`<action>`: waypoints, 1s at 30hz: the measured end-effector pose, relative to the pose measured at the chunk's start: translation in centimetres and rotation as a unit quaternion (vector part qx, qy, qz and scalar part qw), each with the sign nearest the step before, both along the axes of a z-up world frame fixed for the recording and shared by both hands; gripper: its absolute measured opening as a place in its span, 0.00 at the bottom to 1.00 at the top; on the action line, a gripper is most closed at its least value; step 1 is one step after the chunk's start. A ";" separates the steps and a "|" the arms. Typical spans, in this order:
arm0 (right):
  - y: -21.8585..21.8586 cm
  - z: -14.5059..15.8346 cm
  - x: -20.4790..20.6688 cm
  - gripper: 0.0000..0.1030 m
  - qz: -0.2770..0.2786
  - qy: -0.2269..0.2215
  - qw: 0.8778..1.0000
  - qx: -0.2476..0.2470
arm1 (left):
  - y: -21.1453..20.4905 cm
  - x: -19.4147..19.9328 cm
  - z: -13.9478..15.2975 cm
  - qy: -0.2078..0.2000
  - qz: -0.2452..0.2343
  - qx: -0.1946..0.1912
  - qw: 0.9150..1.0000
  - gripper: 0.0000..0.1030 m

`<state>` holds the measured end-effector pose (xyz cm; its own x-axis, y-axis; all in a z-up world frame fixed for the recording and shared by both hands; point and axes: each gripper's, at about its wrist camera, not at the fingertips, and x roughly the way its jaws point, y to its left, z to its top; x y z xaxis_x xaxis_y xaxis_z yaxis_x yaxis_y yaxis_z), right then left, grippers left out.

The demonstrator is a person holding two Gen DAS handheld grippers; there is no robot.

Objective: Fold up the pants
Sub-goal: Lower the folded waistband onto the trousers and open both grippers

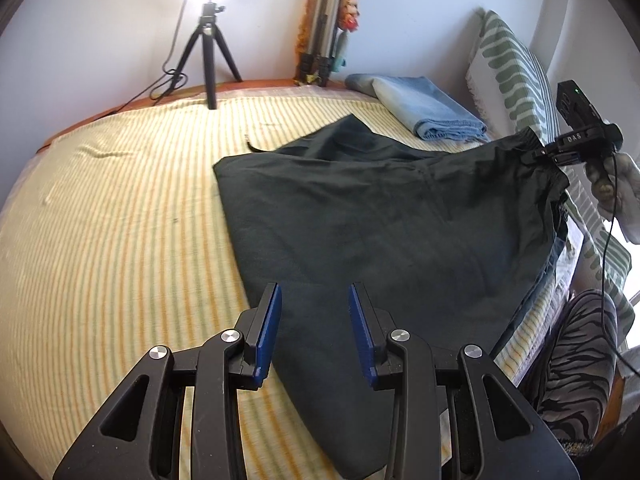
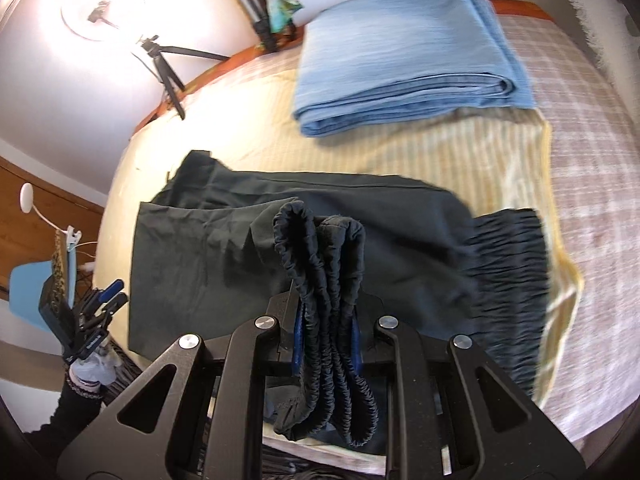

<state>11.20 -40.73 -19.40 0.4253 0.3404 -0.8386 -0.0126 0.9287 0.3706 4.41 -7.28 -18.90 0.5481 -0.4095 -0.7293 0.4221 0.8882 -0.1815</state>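
Note:
Dark green-black pants (image 1: 380, 216) lie spread on a yellow striped bed sheet (image 1: 120, 208). My left gripper (image 1: 314, 334) is open and empty, just above the near edge of the pants. My right gripper (image 2: 326, 322) is shut on the bunched elastic waistband (image 2: 320, 256) and holds it lifted above the bed; it also shows in the left wrist view (image 1: 560, 152) at the far right, pulling the cloth up. The pants (image 2: 280, 232) stretch away from it toward the left gripper (image 2: 104, 296), seen at the left edge.
A folded blue cloth (image 2: 400, 52) lies at the far side of the bed. A ring light on a black tripod (image 1: 208, 48) stands at the bed's edge, a second tripod (image 1: 324, 20) leans on the wall. A green patterned pillow (image 1: 512, 68) stands at the right.

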 end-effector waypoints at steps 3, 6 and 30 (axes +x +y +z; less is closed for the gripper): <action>-1.4 -0.4 0.2 0.18 -0.003 0.002 1.000 -0.006 | -1.0 0.0 0.0 0.001 -0.010 0.001 1.000 0.32; -2.3 -0.6 0.3 0.18 -0.003 0.002 1.000 -0.013 | -2.0 0.0 -0.2 0.003 -0.018 0.004 1.000 0.32; -0.9 2.2 -4.2 0.55 -0.012 -0.087 0.991 -0.098 | -3.5 -0.9 -0.9 0.015 -0.037 0.010 0.999 0.32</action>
<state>7.00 -41.61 -17.16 0.5754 0.1664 -0.8008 -0.0381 0.9835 0.1769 3.55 -10.83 -19.81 0.4944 -0.4333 -0.7535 0.4817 0.8582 -0.1775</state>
